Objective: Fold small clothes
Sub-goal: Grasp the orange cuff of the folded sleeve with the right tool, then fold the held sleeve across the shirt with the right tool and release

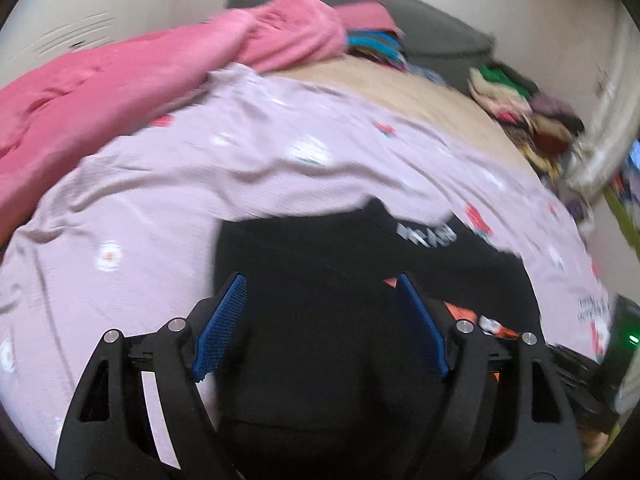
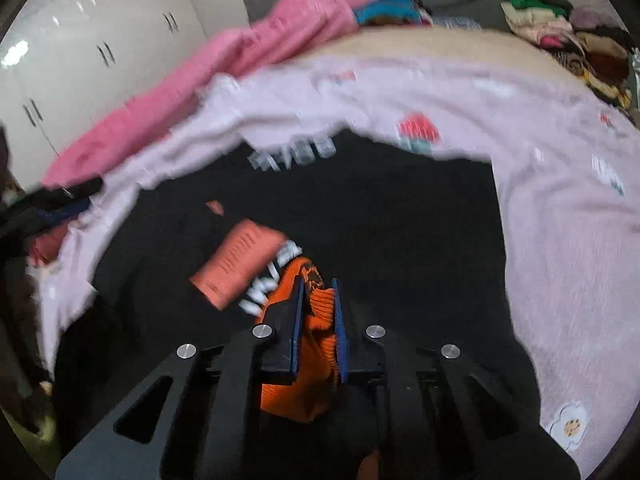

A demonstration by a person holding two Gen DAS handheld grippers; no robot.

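Right gripper (image 2: 318,284): jaws pressed nearly together, pinching the orange ribbed knit cuff (image 2: 316,320) of the small black garment with orange trim and white lettering (image 2: 400,240). The cuff bunches between the blue pads (image 2: 298,320) and spills out below them toward me. I read the grip as secure; ribbed knit has texture and should not slip.

Left gripper (image 1: 320,284): jaws spread wide, holding nothing, poised over the near part of the same black garment (image 1: 320,280), with fabric showing between the fingers. I cannot tell whether the pads touch the cloth.

Handling judgement: light, soft, fully limp. It will sag and drag wherever it is unsupported, so one pinch will not carry an edge straight. I would take the second hold at a hem or a corner, not mid-panel, to keep the fold line clean. Nothing fragile.

Appearance: mostly black, with white block lettering near the far edge, a salmon-orange printed patch (image 2: 240,264) left of the cuff, and orange trim. Both views are motion-blurred, so the text is unreadable.

Location: the garment lies on a pale lilac bedsheet printed with small flowers (image 1: 140,200). A pink rumpled blanket (image 1: 120,80) lies far left, and a pile of mixed coloured clothes (image 1: 520,108) far right.
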